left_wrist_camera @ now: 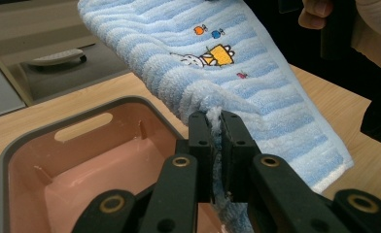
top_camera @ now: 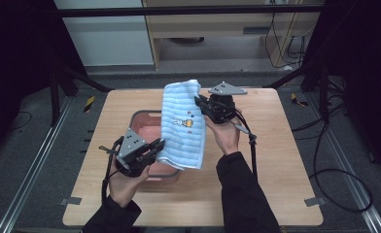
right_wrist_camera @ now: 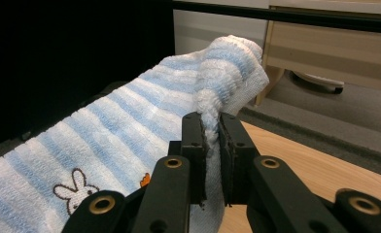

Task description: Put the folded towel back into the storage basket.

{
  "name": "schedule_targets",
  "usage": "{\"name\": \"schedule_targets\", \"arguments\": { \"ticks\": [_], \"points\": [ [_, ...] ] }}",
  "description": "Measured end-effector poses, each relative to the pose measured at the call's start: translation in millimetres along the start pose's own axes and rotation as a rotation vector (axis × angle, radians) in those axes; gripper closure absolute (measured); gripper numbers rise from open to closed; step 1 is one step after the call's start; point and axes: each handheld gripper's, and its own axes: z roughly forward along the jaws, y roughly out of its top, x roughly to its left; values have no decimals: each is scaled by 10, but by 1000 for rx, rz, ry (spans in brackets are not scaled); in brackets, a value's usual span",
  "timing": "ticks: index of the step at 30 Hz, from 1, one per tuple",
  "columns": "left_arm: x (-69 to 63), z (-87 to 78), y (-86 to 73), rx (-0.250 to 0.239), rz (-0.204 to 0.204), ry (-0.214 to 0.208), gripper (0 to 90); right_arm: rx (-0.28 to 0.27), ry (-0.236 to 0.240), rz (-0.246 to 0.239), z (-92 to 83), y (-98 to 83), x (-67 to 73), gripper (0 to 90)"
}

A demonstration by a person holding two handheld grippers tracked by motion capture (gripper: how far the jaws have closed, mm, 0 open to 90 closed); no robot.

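A blue-and-white striped towel (top_camera: pixel 183 124) with a small rabbit picture hangs stretched in the air between both grippers, above a pink tub (top_camera: pixel 147 126) with a grey rim. My left gripper (top_camera: pixel 158 145) is shut on the towel's near lower corner, low over the tub's front. My right gripper (top_camera: pixel 198 101) is shut on the far upper corner, higher and farther back. In the left gripper view the jaws pinch a bunched fold of towel (left_wrist_camera: pixel 216 114) over the tub (left_wrist_camera: pixel 81 160). The right gripper view shows its jaws clamped on a bunched towel edge (right_wrist_camera: pixel 213 104).
The tub stands left of centre on a wooden table (top_camera: pixel 276 160). Black cables (top_camera: pixel 334 174) trail on the floor to the right. A metal rail (top_camera: pixel 28 170) runs along the table's left side. A cabinet (top_camera: pixel 217 29) stands beyond the far edge.
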Motion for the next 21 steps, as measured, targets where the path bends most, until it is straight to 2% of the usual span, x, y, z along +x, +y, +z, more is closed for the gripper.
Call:
{"name": "schedule_targets", "arguments": {
  "ticks": [12, 21],
  "points": [
    [215, -171, -90, 3, -28, 51, 844, 3, 37, -1, 280, 39, 192, 826],
    [386, -227, -188, 11, -56, 77, 844, 14, 57, -6, 499, 42, 333, 826]
  ]
}}
